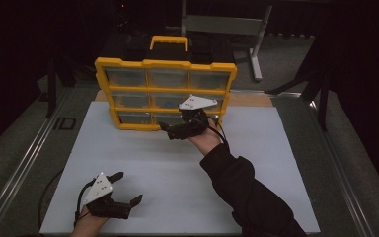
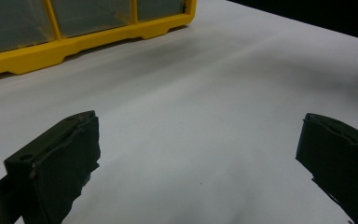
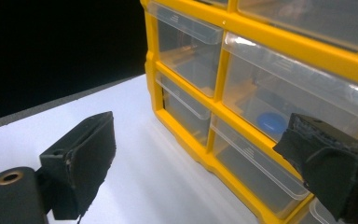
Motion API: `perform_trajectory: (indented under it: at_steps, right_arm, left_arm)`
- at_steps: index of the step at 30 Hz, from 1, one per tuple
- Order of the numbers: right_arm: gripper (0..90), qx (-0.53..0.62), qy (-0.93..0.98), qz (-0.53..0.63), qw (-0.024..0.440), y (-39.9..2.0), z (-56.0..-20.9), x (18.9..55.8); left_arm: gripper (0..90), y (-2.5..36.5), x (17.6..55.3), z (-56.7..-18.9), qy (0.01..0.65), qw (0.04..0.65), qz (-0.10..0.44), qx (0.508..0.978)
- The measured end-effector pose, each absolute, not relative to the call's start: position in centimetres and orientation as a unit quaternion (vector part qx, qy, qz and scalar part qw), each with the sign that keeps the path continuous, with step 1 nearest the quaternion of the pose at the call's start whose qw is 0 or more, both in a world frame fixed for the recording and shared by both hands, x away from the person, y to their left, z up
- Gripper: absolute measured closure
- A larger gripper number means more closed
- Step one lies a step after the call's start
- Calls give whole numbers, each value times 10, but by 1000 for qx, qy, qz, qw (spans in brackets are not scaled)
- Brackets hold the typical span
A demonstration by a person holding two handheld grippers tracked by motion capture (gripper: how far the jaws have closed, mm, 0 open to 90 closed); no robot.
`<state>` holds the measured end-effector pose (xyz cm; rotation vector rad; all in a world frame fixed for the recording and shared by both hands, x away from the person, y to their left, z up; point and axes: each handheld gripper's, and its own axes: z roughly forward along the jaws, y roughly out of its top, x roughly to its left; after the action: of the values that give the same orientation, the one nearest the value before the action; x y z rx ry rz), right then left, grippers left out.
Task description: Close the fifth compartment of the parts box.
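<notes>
Here the yellow drawer cabinet [image 1: 165, 94] stands at the far edge of the white mat [image 1: 256, 197]. Its clear plastic drawers [image 3: 256, 168] look light, stiff and slippery — grip one by its front lip. The right gripper [image 1: 180, 129] hovers, jaws apart, before the bottom row; the left gripper [image 1: 127, 187] — also spread — rests near the mat's near-left corner.

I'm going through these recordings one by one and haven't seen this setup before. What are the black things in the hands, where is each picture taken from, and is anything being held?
There is no robot here: a person holds a hand-operated gripper in each hand. The high view looks down on the table from above the person's side. There the left gripper hovers low over the white sheet, and the right gripper reaches toward the yellow drawer cabinet at the bottom row of clear drawers.

The other two pictures come from cameras riding on the grippers, looking along their black fingers. The left gripper view shows bare sheet between them. The right gripper view shows the cabinet up close, with a blue item inside one drawer.

Both grippers are open and hold nothing.
</notes>
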<state>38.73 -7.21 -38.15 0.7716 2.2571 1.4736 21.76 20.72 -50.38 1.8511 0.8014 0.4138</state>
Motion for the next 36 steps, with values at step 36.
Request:
perform_trajectory:
  at_steps: [36]
  right_arm:
    - [95, 216, 781, 564, 161, -135, -351, 322]
  left_arm:
    - [0, 208, 218, -504, 335, 517, 172, 769]
